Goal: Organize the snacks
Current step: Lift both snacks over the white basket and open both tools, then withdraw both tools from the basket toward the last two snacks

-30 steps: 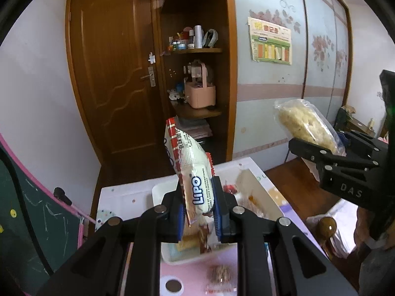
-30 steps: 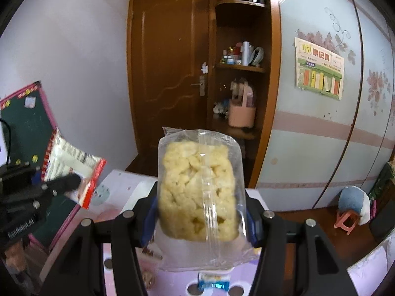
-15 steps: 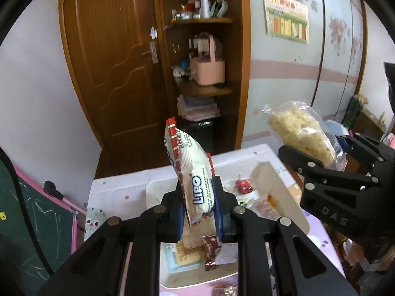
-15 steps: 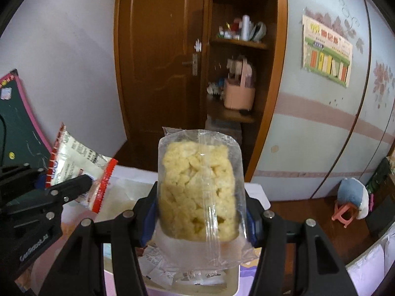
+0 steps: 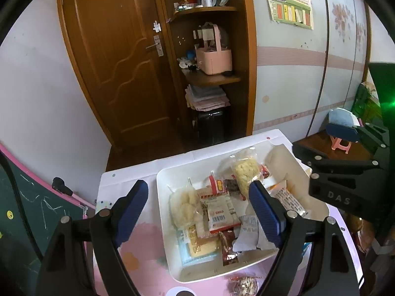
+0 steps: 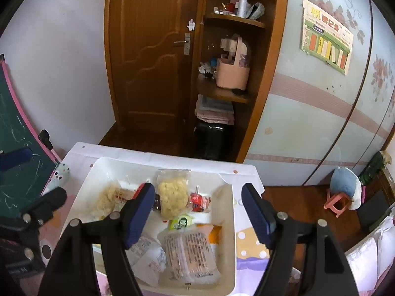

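A white tray (image 5: 161, 212) on the small table holds several snack packs. The clear bag of yellow puffed rice (image 5: 243, 170) lies at its far side, also in the right wrist view (image 6: 172, 194). The red-and-white Lipo pack (image 5: 219, 209) lies in the tray's middle. My left gripper (image 5: 197, 209) is open and empty above the tray. My right gripper (image 6: 197, 212) is open and empty above the tray (image 6: 230, 234); it shows at the right of the left wrist view (image 5: 333, 180).
A loose snack pack (image 5: 243, 283) lies on the pink tablecloth in front of the tray. A green chalkboard (image 5: 22, 212) stands at the left. A brown door (image 5: 118, 61) and shelf unit (image 5: 212, 69) are behind. A pink stool (image 6: 337, 203) stands on the floor at right.
Both grippers tilted down over the tray and opened. The Lipo pack and the puffed rice bag left the jaws and now lie in the tray.
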The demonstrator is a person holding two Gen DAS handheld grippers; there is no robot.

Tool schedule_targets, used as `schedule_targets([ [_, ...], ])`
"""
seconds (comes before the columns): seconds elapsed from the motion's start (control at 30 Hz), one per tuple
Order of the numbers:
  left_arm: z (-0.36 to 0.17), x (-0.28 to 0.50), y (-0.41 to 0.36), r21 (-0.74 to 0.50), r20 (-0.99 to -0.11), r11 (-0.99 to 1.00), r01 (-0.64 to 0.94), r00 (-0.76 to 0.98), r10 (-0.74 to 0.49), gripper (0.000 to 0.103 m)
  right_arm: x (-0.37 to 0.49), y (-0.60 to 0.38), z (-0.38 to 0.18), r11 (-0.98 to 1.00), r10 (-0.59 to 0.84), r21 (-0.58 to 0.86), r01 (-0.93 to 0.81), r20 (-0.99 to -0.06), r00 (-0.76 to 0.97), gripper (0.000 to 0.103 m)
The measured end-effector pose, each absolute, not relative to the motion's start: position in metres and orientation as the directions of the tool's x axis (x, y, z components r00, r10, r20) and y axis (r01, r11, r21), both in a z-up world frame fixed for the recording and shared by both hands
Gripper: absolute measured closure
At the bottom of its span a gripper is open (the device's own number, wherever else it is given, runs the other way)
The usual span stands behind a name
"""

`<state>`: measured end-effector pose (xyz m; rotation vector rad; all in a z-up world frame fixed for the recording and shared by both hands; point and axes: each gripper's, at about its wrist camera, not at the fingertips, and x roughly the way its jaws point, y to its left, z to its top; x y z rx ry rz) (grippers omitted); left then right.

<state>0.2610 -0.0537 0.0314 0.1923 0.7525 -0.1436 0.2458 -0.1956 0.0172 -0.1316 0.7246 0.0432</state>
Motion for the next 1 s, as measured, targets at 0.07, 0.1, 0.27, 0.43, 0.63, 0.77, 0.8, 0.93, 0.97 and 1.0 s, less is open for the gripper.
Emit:
schedule_targets([
  [0.07,0.031,0.256,-0.052,0.117,-0.694,0.973,0.201,0.717,-0.065,0.02,0.241,-0.201,0.015,0.992,-0.007,-0.099,-0.079,-0.67,0.742,0.03],
  [0.1,0.031,0.253,-0.051,0.115,-0.696,0.973,0.201,0.715,-0.066,0.02,0.237,-0.203,0.014,0.992,-0.007,-0.095,-0.078,-0.674,0.739,0.03],
  [0.27,0.031,0.233,-0.047,0.102,-0.71,0.973,0.209,0.7,-0.076,0.02,0.215,-0.214,0.012,0.994,0.004,-0.078,-0.079,-0.687,0.726,0.03],
  [0.43,0.035,0.209,-0.037,0.085,-0.715,0.974,0.208,0.694,-0.086,0.02,0.182,-0.228,0.019,0.995,0.005,-0.07,-0.071,-0.678,0.735,0.03],
  [0.63,0.036,0.177,-0.029,0.063,-0.713,0.974,0.216,0.693,-0.108,0.015,0.145,-0.242,0.019,0.996,0.009,-0.064,-0.069,-0.672,0.74,0.027],
  [0.77,0.031,0.156,-0.026,0.048,-0.718,0.971,0.234,0.684,-0.129,0.015,0.123,-0.247,0.006,0.994,0.016,-0.067,-0.082,-0.677,0.736,0.024],
  [0.8,0.028,0.151,-0.025,0.044,-0.72,0.971,0.237,0.681,-0.133,0.015,0.119,-0.247,0.002,0.994,0.018,-0.067,-0.086,-0.68,0.733,0.024],
  [0.93,0.013,0.139,-0.025,0.042,-0.736,0.966,0.256,0.662,-0.143,0.014,0.109,-0.249,-0.021,0.994,0.031,-0.054,-0.096,-0.701,0.712,0.022],
  [0.97,0.006,0.136,-0.026,0.039,-0.744,0.964,0.262,0.652,-0.147,0.014,0.108,-0.25,-0.028,0.994,0.035,-0.047,-0.096,-0.706,0.707,0.021],
  [1.0,-0.001,0.134,-0.027,0.034,-0.753,0.963,0.268,0.641,-0.152,0.014,0.108,-0.251,-0.034,0.995,0.037,-0.041,-0.094,-0.712,0.701,0.021],
])
